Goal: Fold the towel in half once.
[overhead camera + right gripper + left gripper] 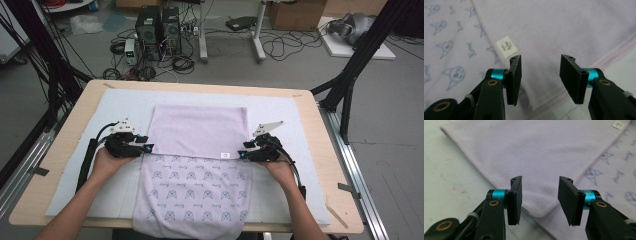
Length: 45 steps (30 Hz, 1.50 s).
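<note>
A lilac towel (pixel 200 130) lies on the mat, its plain upper half folded down over a lower half printed with blue cat faces (pixel 195 195). My left gripper (pixel 148 148) sits at the left corner of the folded edge. In the left gripper view its jaws (pixel 540 180) stand open, with the towel's corner (pixel 536 212) lying flat below the gap. My right gripper (pixel 242 152) is at the right corner, near a small white label (pixel 225 155). Its jaws (pixel 540 58) are open too, above the hemmed corner (pixel 574 25), with the label (pixel 506 46) just to their left.
A pale mat (pixel 300 120) covers most of the wooden table (pixel 75 115). The towel's printed end hangs over the near table edge. Black frame posts stand at both sides, and computers and cables lie on the floor beyond.
</note>
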Each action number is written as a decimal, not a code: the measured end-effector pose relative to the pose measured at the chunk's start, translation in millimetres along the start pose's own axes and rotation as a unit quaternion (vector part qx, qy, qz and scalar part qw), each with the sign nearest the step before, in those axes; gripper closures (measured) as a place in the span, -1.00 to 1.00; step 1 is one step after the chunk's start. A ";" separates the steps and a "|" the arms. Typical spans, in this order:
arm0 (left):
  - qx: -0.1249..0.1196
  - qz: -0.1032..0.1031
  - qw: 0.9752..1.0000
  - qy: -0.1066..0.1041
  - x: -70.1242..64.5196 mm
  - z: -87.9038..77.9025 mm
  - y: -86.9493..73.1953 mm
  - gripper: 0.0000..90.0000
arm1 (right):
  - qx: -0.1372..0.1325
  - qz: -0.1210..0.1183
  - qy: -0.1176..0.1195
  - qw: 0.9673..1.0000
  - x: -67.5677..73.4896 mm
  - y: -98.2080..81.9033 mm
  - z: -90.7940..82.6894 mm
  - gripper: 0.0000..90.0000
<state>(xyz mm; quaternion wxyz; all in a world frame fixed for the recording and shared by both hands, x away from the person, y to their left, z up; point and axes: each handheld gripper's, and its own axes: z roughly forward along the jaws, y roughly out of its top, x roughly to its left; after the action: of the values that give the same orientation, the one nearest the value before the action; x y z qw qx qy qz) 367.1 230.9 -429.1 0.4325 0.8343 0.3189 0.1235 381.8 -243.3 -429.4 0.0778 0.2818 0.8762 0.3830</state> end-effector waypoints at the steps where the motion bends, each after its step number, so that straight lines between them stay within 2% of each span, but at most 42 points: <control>1: 0.002 0.002 1.000 -0.003 -0.7 0.0 -1.7 0.26 | -0.003 -0.005 -0.001 1.000 2.7 -1.9 -0.4 0.20; 3: 0.015 0.003 1.000 -0.007 -2.3 2.6 -6.1 0.30 | -0.007 -0.011 -0.006 1.000 5.4 -6.5 0.2 0.23; 6: 0.030 0.008 0.999 -0.005 -3.8 9.5 -9.9 0.33 | -0.004 -0.003 -0.004 1.000 4.4 -14.7 4.7 0.30; 8: 0.033 0.028 0.999 0.012 -7.0 11.5 -9.9 0.47 | -0.018 0.001 -0.006 1.000 4.9 -18.5 4.4 0.47; 9: 0.034 0.033 0.999 0.017 -7.9 12.2 -9.5 0.61 | -0.022 -0.004 -0.008 1.000 4.7 -19.5 4.3 0.57; 11: 0.034 0.029 0.999 0.021 -7.0 11.9 -9.1 0.78 | -0.022 -0.008 -0.008 1.000 4.5 -19.5 3.8 0.73; 15: 0.028 0.023 0.999 0.021 -6.3 8.7 -7.3 0.90 | -0.024 -0.014 -0.007 1.000 4.7 -18.0 2.5 0.81; 16: 0.027 0.024 0.999 0.022 -6.5 7.0 -6.3 1.00 | -0.026 -0.012 -0.006 1.000 5.4 -17.7 1.4 0.84; 21: 0.005 0.014 1.000 0.019 -6.2 -1.9 -0.4 0.99 | -0.056 -0.013 -0.003 0.998 8.3 -14.2 -10.6 0.86; 24: -0.006 0.014 1.000 0.014 -6.7 -7.4 2.7 0.99 | -0.062 -0.015 -0.004 0.998 9.8 -11.5 -17.5 0.86; 26: -0.005 0.018 1.000 0.006 -7.7 -7.2 2.7 0.98 | -0.058 -0.017 -0.004 0.998 10.9 -11.2 -18.3 0.86; 30: 0.006 0.026 1.000 0.009 -9.4 -4.3 0.2 0.99 | -0.043 -0.020 -0.002 0.999 10.8 -13.8 -13.8 0.86; 32: 0.003 0.023 1.000 0.009 -9.6 -4.9 -0.6 0.99 | -0.040 -0.017 -0.001 0.999 11.1 -14.6 -13.0 0.85; 37: -0.008 0.019 1.000 0.007 -10.0 -11.0 0.6 0.99 | -0.049 -0.016 0.001 0.999 10.7 -14.8 -15.9 0.85; 45: 0.000 0.022 1.000 0.005 -9.9 -14.6 -4.7 0.99 | -0.046 -0.019 0.003 0.999 14.1 -15.9 -16.6 0.85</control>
<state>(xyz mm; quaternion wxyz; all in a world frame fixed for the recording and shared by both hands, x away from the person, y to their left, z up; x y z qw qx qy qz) 350.5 236.0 -423.5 0.4282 0.8403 0.3029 0.1372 357.4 -254.6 -428.1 0.0952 0.2600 0.8632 0.4223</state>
